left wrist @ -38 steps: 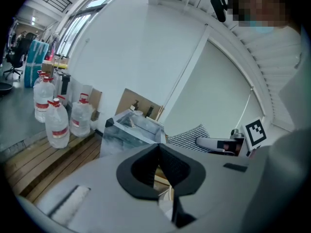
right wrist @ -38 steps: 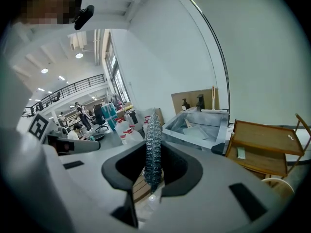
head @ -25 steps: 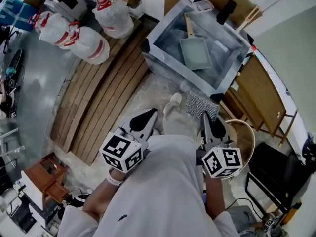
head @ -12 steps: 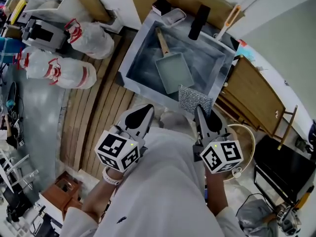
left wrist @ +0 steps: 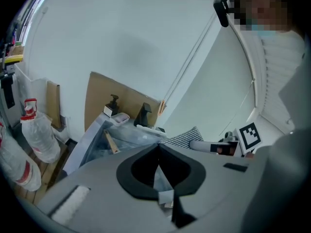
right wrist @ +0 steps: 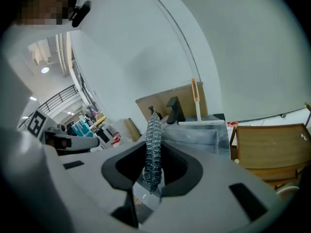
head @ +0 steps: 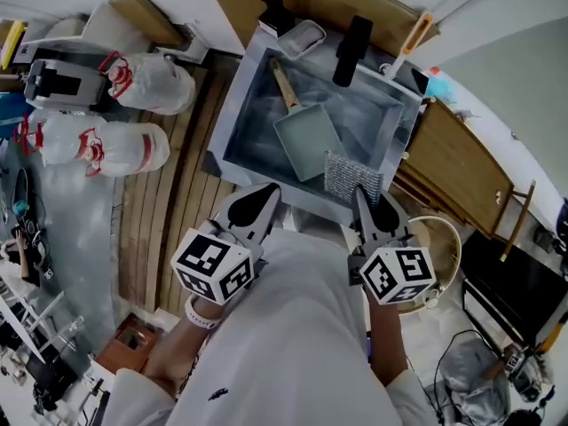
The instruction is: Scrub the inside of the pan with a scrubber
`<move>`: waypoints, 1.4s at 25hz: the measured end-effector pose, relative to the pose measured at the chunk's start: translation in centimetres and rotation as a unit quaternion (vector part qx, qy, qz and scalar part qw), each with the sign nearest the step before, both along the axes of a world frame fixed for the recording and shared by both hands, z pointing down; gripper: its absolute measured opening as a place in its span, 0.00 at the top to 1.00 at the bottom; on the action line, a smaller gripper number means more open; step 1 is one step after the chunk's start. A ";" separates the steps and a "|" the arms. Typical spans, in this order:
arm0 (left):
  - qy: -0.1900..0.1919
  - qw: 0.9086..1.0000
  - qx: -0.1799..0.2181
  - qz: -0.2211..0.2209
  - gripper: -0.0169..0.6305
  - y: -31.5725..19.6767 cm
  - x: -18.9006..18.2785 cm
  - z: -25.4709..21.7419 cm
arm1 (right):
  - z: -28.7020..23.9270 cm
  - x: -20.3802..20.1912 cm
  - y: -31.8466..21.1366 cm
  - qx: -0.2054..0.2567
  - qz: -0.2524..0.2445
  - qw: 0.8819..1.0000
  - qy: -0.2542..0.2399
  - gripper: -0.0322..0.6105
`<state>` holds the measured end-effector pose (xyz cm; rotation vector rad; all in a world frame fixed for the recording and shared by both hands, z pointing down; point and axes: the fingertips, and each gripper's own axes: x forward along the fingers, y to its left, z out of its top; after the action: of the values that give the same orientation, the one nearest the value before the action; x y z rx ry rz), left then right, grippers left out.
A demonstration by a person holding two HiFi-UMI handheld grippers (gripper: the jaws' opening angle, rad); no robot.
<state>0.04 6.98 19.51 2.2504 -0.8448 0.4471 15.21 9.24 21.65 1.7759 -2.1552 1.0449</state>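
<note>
"What have the claws got?"

"The left claw (head: pixel 265 191) is closed on nothing. The right claw (head: pixel 362 199) pinches a wire scrubber (head: pixel 352 176), up by the near rim of the sink (head: pixel 232 114)."

"And the pan (head: pixel 308 138)?"

"Farther off, lying inside that sink, wooden handle pointing away."

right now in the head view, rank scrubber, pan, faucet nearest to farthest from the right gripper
1. scrubber, held in the right gripper.
2. pan, in the sink ahead.
3. faucet, at the sink's far rim.
</note>
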 end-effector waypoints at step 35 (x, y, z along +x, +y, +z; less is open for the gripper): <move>-0.054 0.995 -0.080 -0.033 0.97 -6.2 -1.5 17.2 | 17.1 -7.0 -10.8 -0.088 -0.174 0.973 0.125 0.84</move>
<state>-1.44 0.73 36.67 2.0603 -0.9024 0.5886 8.22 -1.55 38.70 1.3095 -2.0460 0.8443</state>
